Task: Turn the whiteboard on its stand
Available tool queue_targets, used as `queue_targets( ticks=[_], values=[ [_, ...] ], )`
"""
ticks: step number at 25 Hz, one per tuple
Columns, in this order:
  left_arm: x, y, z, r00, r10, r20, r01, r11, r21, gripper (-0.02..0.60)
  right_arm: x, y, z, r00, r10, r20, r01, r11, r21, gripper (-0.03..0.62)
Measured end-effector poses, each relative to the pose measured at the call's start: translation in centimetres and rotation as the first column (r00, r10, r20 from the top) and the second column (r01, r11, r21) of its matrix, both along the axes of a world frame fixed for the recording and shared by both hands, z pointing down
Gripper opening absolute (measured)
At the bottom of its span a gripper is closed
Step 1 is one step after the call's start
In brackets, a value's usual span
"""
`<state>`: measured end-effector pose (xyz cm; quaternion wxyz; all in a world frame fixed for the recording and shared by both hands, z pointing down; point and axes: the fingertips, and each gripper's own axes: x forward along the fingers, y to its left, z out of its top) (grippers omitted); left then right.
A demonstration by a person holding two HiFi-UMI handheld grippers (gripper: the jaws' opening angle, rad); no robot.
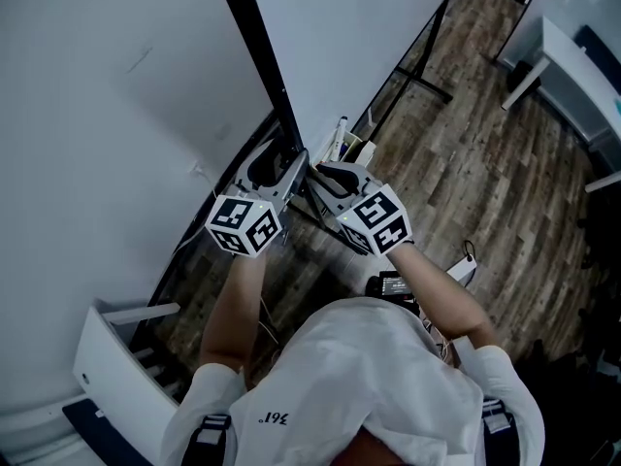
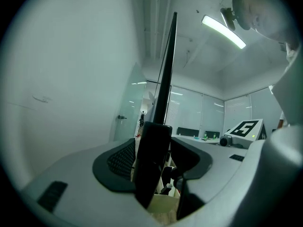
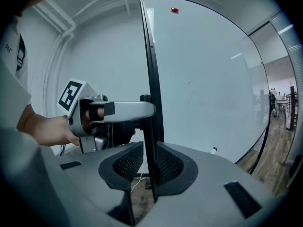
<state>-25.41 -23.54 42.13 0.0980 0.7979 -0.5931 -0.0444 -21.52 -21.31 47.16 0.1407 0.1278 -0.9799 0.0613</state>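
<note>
The whiteboard (image 1: 359, 27) stands edge-on to me, its black frame edge (image 1: 257, 47) running down from the top of the head view. My left gripper (image 1: 284, 166) sits on the left of that edge, low down. In the left gripper view the frame (image 2: 156, 150) stands between the parted pads with a gap on the right side. My right gripper (image 1: 317, 175) meets the same edge from the right. Its pads (image 3: 168, 163) close against the thin frame (image 3: 150, 103), with the white board face (image 3: 208, 79) to the right. The left gripper (image 3: 116, 110) shows there too.
The stand's black leg and foot (image 1: 419, 78) reach out over the wood floor (image 1: 485, 192). A marker (image 1: 340, 134) sits by the board's lower edge. A white desk (image 1: 582, 76) is at the top right, a white unit (image 1: 107, 357) at the lower left, the wall (image 1: 107, 115) to the left.
</note>
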Motion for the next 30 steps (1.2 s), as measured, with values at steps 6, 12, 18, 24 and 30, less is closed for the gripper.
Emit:
queue_targets(
  ticks=[6, 12, 18, 24, 30],
  values=[
    [0.7, -1.2, -0.5, 0.999, 0.023, 0.039, -0.022, 1.000, -0.002, 0.222, -2.2, -0.6, 1.0, 0.999, -0.021, -0.039, 0.022, 0.999, 0.027, 0.086],
    [0.9, -2.5, -0.2, 0.998, 0.022, 0.055, -0.021, 1.000, -0.017, 0.221, -3.3, -0.7, 1.4, 0.996, -0.036, -0.077, 0.041, 0.997, 0.061, 0.091],
    [0.8, -2.8, 0.1, 0.997, 0.016, 0.077, -0.015, 1.000, -0.008, 0.204, -3.5, -0.9, 1.7, 0.995, -0.031, -0.091, 0.037, 0.997, 0.065, 0.091],
    [1.1, -2.3, 0.1, 0.996, 0.014, 0.083, -0.013, 1.000, -0.009, 0.198, -3.3, -0.3, 1.5, 0.997, -0.028, -0.068, 0.031, 0.999, 0.038, 0.091],
    [1.9, -1.8, 0.0, 0.997, 0.016, 0.077, -0.015, 1.000, -0.012, 0.198, -2.5, 0.2, 1.3, 0.998, -0.024, -0.050, 0.026, 0.999, 0.020, 0.091]
  ],
)
